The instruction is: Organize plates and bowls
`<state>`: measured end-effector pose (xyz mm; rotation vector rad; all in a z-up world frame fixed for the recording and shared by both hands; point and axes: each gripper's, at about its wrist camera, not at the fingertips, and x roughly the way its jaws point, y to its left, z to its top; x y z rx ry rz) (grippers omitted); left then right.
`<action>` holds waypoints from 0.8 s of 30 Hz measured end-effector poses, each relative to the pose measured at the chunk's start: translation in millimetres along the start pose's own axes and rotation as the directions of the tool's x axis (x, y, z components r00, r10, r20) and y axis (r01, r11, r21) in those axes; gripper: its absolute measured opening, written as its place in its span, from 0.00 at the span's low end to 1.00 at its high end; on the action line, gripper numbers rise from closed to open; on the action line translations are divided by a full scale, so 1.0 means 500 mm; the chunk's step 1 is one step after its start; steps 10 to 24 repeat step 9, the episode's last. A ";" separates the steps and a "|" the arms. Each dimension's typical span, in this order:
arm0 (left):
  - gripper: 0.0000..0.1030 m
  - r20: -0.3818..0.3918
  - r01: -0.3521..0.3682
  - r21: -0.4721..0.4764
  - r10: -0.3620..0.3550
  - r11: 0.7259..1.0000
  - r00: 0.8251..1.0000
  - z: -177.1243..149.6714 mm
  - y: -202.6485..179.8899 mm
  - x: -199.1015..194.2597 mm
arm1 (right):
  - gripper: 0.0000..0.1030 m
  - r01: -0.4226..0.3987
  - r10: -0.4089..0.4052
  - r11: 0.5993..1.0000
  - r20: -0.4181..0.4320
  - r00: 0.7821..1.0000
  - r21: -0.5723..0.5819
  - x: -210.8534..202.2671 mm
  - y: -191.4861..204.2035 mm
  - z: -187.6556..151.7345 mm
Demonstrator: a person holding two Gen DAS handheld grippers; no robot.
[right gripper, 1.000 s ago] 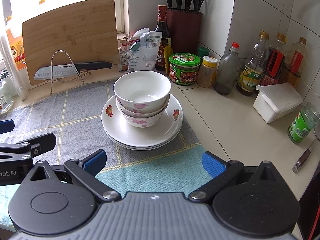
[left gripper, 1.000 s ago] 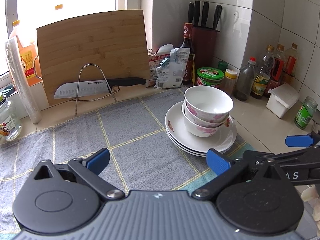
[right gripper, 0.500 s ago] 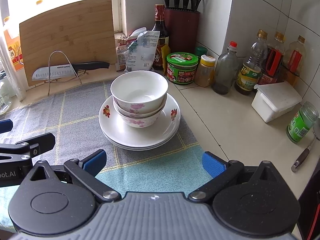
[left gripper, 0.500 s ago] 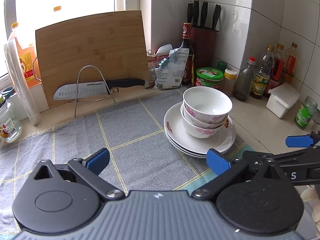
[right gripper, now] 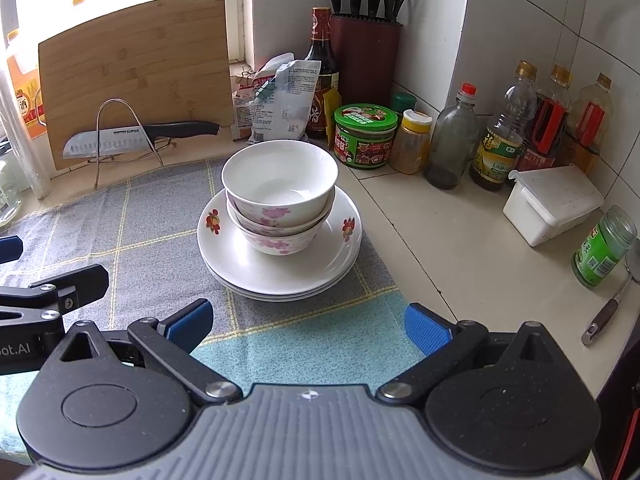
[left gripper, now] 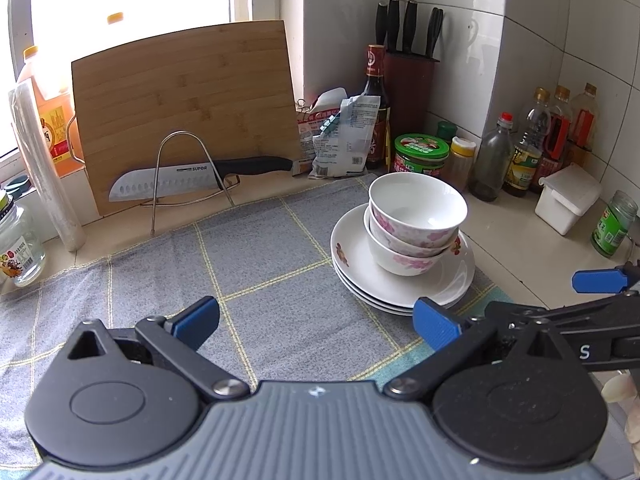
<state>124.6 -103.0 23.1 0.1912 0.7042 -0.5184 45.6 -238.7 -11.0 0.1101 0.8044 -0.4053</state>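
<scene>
Two white bowls [left gripper: 416, 220] [right gripper: 280, 192] with pink flowers sit nested on a stack of white plates [left gripper: 456, 280] [right gripper: 328, 256], which rests on a grey checked cloth [left gripper: 248, 280] [right gripper: 120, 220]. My left gripper [left gripper: 316, 318] is open and empty, low over the cloth, short of the stack and to its left. My right gripper [right gripper: 306, 324] is open and empty too, just in front of the stack. Each gripper's arm shows at the edge of the other's view.
A bamboo cutting board [left gripper: 184, 112] and a knife [left gripper: 192, 176] on a wire rack stand at the back. A knife block [right gripper: 366, 52], jars and bottles [right gripper: 500, 136] line the tiled corner. A white box [right gripper: 552, 204] and a green jar [right gripper: 604, 246] sit right.
Both grippers have drawn slightly nearer to the stack of plates and bowls. Their jaws stay open. The dishes have not moved.
</scene>
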 end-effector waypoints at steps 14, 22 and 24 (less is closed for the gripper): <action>0.99 -0.002 0.011 0.008 -0.011 1.000 1.000 0.000 -0.001 0.002 | 1.00 0.014 -0.014 1.000 -0.003 1.000 0.002 -0.001 -0.002 -0.003; 0.99 -0.002 0.011 0.008 -0.011 1.000 1.000 0.000 -0.001 0.002 | 1.00 0.014 -0.014 1.000 -0.003 1.000 0.002 -0.001 -0.002 -0.003; 0.99 -0.002 0.011 0.008 -0.011 1.000 1.000 0.000 -0.001 0.002 | 1.00 0.014 -0.014 1.000 -0.003 1.000 0.002 -0.001 -0.002 -0.003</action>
